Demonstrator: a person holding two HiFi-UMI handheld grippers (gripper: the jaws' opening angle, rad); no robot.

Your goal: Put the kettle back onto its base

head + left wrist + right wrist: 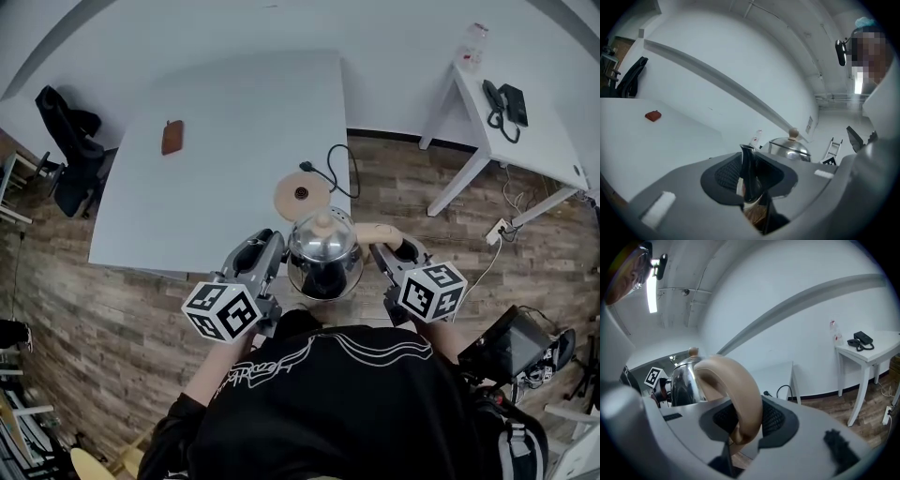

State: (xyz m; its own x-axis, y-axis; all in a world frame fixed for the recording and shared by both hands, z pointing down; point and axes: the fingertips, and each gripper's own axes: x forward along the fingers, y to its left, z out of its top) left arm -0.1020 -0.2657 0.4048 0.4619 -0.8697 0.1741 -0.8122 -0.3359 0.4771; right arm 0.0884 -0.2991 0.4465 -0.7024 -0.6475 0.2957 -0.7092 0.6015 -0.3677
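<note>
The kettle (323, 251) is of shiny steel, with a beige handle (740, 385) and a beige knob (323, 223) on its lid. It is held up in the air in front of the person, between the two grippers. It is not on its base (302, 194).

The base is a round beige disc. It lies on the white table (216, 141), near the corner closest to the person, and a black cord (339, 167) goes from it over the table edge. In the head view the kettle is just on the near side of the base and apart from it.

The left gripper (272, 247) is partly closed, and its pads press on the dark spout (746, 157) of the kettle. The right gripper (380, 251) is also partly closed. Its pads clamp the thick beige handle, which curves up between them.

A small brown pouch (172, 137) lies far out on the table. A black chair (67, 141) stands at the table's left side. At the right a second white table (525, 141) carries a black telephone (506, 105) and a clear bottle (473, 42). The floor (112, 337) is of wood planks.
</note>
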